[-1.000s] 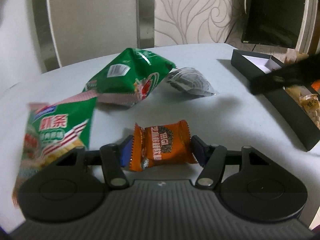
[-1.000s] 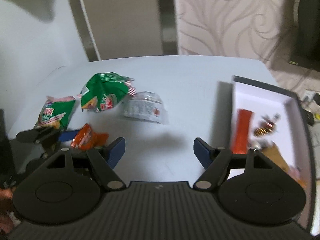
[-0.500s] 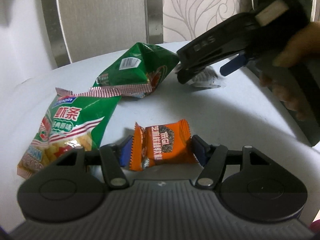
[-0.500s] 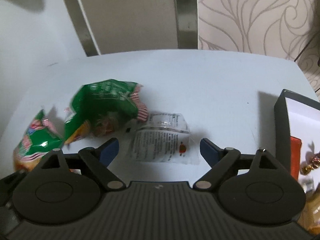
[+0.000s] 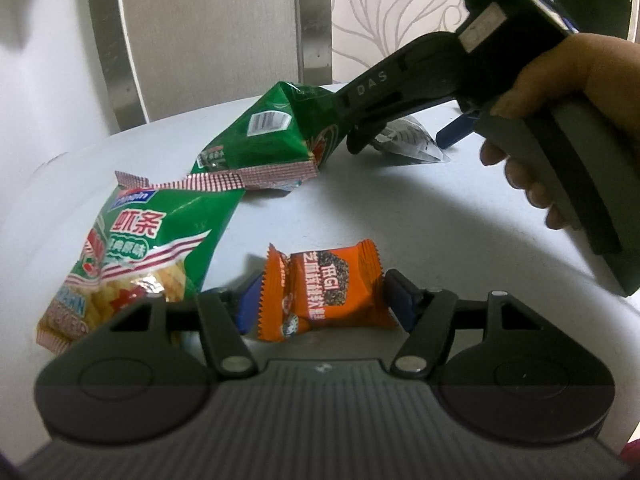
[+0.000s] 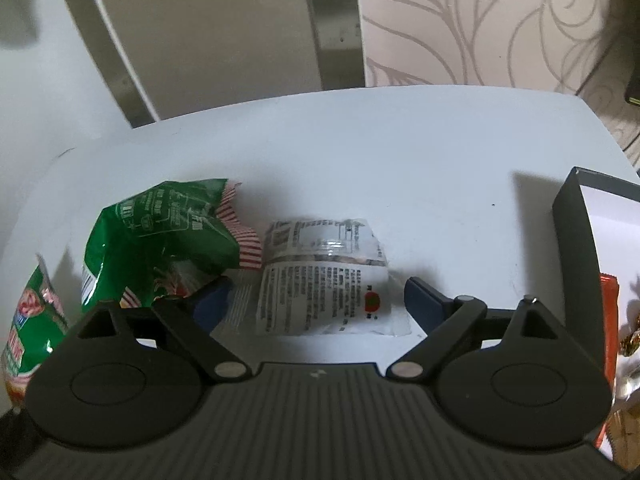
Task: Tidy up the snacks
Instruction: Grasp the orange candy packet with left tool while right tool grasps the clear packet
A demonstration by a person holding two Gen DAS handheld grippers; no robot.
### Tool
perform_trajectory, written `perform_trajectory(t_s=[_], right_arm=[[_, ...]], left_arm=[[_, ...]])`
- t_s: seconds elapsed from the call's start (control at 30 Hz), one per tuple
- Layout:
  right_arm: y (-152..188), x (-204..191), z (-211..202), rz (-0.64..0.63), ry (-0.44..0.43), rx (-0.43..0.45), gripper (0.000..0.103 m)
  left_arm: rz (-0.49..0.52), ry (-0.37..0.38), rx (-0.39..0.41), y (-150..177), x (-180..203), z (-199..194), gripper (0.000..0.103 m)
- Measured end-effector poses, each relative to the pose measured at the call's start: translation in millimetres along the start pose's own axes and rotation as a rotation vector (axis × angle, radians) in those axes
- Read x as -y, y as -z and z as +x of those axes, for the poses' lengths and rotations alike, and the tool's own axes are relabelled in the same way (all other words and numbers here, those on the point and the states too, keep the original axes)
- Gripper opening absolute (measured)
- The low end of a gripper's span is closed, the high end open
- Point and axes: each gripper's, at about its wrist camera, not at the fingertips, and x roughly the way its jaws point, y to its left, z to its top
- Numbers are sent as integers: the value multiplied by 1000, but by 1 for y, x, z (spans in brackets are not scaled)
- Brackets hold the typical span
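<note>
My left gripper (image 5: 320, 300) is shut on an orange snack packet (image 5: 324, 290) just above the white table. My right gripper (image 6: 316, 304) is open, its fingers either side of a clear white-printed packet (image 6: 324, 276) lying on the table; its left finger touches a green chip bag (image 6: 160, 236). From the left wrist view the right gripper (image 5: 404, 136) reaches down over that clear packet (image 5: 408, 140) beside the green bag (image 5: 272, 136). A second green shrimp-stick bag (image 5: 140, 248) lies at the left.
A black box with a white inside (image 6: 576, 232) stands at the right and holds several snacks, one orange-red (image 6: 608, 328). A chair back (image 6: 200, 32) stands behind the table. The table's far edge (image 6: 360, 92) curves close behind the snacks.
My right gripper has moved left and down from the box and now straddles the clear packet. My left gripper has kept its hold on the orange packet and shifted a little closer to the bags.
</note>
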Motion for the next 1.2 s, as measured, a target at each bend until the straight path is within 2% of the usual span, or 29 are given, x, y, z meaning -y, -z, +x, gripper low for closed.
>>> perform_trajectory(t_s=[0.23, 0.33, 0.53, 0.67, 0.93, 1.1, 1.2], right_arm=[[-8, -5, 20, -76, 93, 14, 99], [-12, -2, 26, -113, 89, 25, 99], [-12, 2, 16, -178, 34, 35, 84], [5, -4, 0, -203, 12, 26, 81], [60, -14, -42, -267, -21, 24, 81], [71, -3, -53, -228, 5, 3, 91], [77, 5, -64, -172, 20, 34, 94]], left_arm=[[0, 0, -2, 0, 0, 0, 68], [1, 2, -1, 0, -1, 0, 68], [0, 7, -1, 0, -3, 1, 70], [5, 13, 3, 1, -4, 1, 71], [20, 28, 14, 4, -6, 2, 71], [27, 32, 11, 4, -6, 3, 72], [28, 34, 11, 3, -6, 3, 72]])
